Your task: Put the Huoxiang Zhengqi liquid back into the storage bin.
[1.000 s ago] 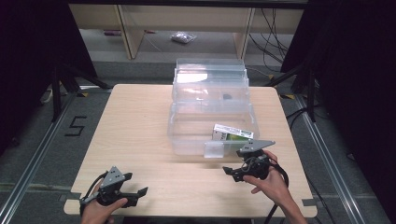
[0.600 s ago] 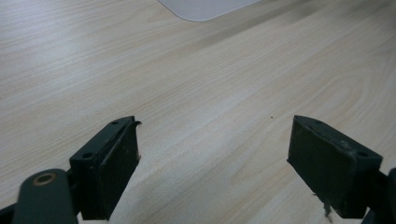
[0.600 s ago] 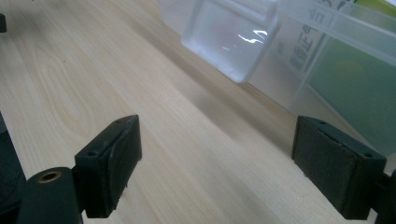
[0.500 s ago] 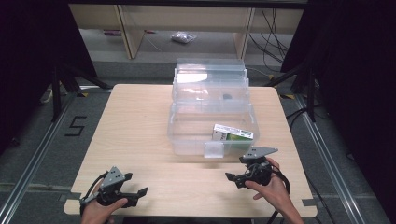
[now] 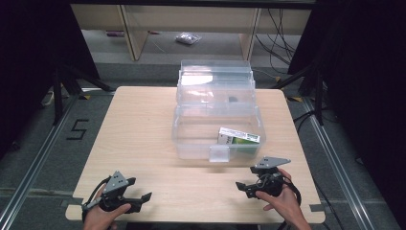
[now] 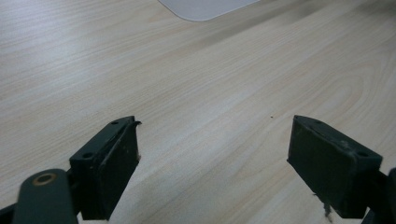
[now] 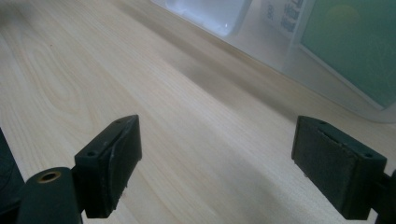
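Observation:
A clear plastic box (image 5: 191,139) stands open at the middle of the wooden table (image 5: 143,124), its lid (image 5: 215,81) tipped up at the back. Inside, at its right front, lies a green and white carton (image 5: 238,138), seen through the wall as a green face (image 7: 350,46) in the right gripper view. My right gripper (image 5: 241,186) rests near the table's front right, a short way in front of the box, open and empty. My left gripper (image 5: 146,196) lies at the front left edge, also open with bare wood between its jaws (image 6: 210,154).
The box's front latch tab (image 5: 219,154) sticks out toward me. The table ends close behind both hands. Beyond the far edge are shelf legs, cables and a small bag (image 5: 187,38) on the floor.
My right gripper has drawn back from the box's front right corner toward the table's front edge. The left gripper has stayed where it was.

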The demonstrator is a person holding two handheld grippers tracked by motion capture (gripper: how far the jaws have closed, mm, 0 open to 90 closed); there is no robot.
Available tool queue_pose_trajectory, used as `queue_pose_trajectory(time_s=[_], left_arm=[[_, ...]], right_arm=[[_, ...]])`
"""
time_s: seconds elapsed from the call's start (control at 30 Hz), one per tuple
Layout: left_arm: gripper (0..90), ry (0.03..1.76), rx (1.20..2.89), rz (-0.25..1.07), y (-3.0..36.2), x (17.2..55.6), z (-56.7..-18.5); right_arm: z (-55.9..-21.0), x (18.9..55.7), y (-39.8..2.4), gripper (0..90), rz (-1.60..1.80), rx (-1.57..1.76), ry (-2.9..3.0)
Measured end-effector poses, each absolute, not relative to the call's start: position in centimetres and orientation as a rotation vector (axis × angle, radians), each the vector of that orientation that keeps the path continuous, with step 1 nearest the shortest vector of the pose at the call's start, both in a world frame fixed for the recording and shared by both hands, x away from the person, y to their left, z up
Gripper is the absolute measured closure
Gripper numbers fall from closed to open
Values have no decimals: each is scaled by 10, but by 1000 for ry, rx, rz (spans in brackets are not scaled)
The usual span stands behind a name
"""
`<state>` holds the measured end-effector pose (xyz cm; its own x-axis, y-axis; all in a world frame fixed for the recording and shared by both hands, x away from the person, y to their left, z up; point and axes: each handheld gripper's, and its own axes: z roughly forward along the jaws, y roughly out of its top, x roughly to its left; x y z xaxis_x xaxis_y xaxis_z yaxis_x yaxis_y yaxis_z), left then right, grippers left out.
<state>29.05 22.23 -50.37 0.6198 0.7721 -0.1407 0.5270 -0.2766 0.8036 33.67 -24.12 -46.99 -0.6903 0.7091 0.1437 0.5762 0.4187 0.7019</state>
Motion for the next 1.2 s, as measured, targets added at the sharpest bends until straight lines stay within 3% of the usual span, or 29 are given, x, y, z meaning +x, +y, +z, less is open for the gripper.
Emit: queue_pose_trajectory(time_s=[1.2], left_arm=[[156, 1021, 1956, 346, 221, 290, -504]], right_arm=[[-486, 316, -257, 168, 1045, 1193, 2472]])
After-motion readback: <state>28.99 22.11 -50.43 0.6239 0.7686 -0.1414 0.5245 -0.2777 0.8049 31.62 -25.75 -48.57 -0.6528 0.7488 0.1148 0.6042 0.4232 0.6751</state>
